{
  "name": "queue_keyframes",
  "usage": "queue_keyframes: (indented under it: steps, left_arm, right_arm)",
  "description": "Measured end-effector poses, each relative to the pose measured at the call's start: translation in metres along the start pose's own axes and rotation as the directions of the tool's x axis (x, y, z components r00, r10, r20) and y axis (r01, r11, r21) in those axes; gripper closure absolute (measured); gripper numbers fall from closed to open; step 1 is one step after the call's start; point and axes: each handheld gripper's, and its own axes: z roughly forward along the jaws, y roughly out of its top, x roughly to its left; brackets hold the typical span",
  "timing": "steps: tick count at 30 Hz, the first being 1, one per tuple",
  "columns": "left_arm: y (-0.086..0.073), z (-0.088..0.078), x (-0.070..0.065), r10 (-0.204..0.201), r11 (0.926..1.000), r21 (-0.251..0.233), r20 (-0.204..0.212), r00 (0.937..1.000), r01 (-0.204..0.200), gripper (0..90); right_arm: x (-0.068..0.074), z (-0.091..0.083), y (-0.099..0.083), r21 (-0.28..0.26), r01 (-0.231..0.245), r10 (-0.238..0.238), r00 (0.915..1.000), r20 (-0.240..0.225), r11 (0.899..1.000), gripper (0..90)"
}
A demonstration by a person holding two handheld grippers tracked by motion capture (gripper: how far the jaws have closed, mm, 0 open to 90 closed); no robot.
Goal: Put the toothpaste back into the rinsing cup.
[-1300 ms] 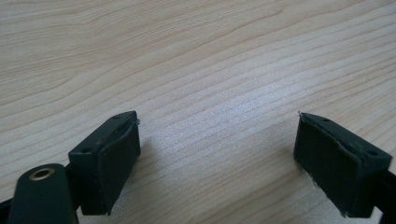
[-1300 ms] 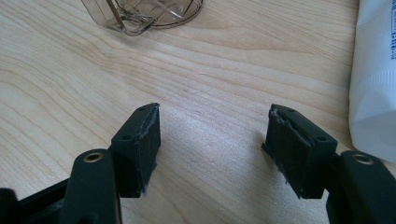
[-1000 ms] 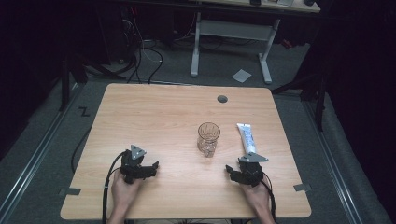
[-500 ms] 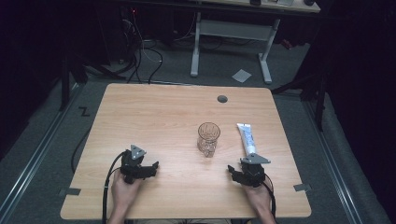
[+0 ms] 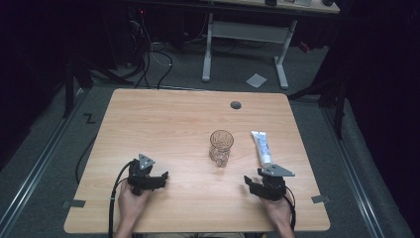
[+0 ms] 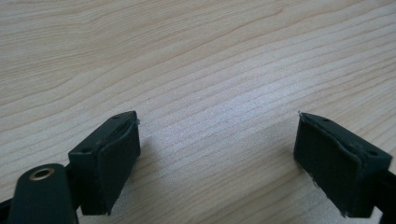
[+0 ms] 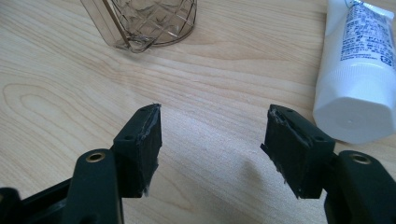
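Note:
A clear cut-pattern glass [image 5: 221, 147] stands upright near the middle of the wooden table [image 5: 163, 124]; its base [image 7: 140, 23] appears at the top of the right gripper view. To its right lies a white toothpaste tube [image 5: 261, 147], cap toward me [image 7: 357, 93]. My right gripper [image 5: 251, 186] rests near the front right, open and holding nothing [image 7: 212, 140], short of the tube's cap. At the front left sits my left gripper [image 5: 159, 179], also open, with bare wood between its pads [image 6: 217, 154].
A round grommet hole [image 5: 236, 105] is set in the table near its far edge. Beyond the table stand a white desk frame [image 5: 245, 39], cables [image 5: 148, 54] on the floor and a paper scrap [image 5: 256, 80]. Tape marks [image 5: 74, 204] sit at the front corners.
The right gripper has slid slightly toward the right. The left gripper, glass and tube have not moved.

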Motion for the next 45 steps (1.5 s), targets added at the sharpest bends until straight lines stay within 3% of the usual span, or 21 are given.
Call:
queue_keyframes:
  steps: [12, 27, 34, 45]
  left_arm:
    - [0.0, 0.0, 0.0, 0.002, 1.0, 0.002, 0.0, 1.0, -0.002, 14.8]
    - [0.0, 0.0, 0.0, 0.002, 1.0, 0.002, 0.0, 1.0, -0.002, 14.8]
    - [0.0, 0.0, 0.0, 0.002, 1.0, 0.001, 0.0, 1.0, -0.002, 14.8]
    - [0.0, 0.0, 0.0, 0.002, 1.0, 0.001, 0.0, 1.0, -0.002, 14.8]
  right_arm:
    - [-0.004, -0.013, -0.002, -0.044, -0.003, 0.004, 0.9998, 0.017, 0.999, 33.9]
    - [-0.02, -0.031, -0.004, -0.103, -0.054, 0.06, 0.9967, 0.054, 0.993, 32.2]
    - [-0.028, -0.034, -0.003, -0.11, -0.077, 0.087, 0.9929, 0.082, 0.991, 32.2]
    - [-0.036, -0.036, 0.007, -0.106, -0.079, 0.088, 0.993, 0.08, 0.991, 32.9]
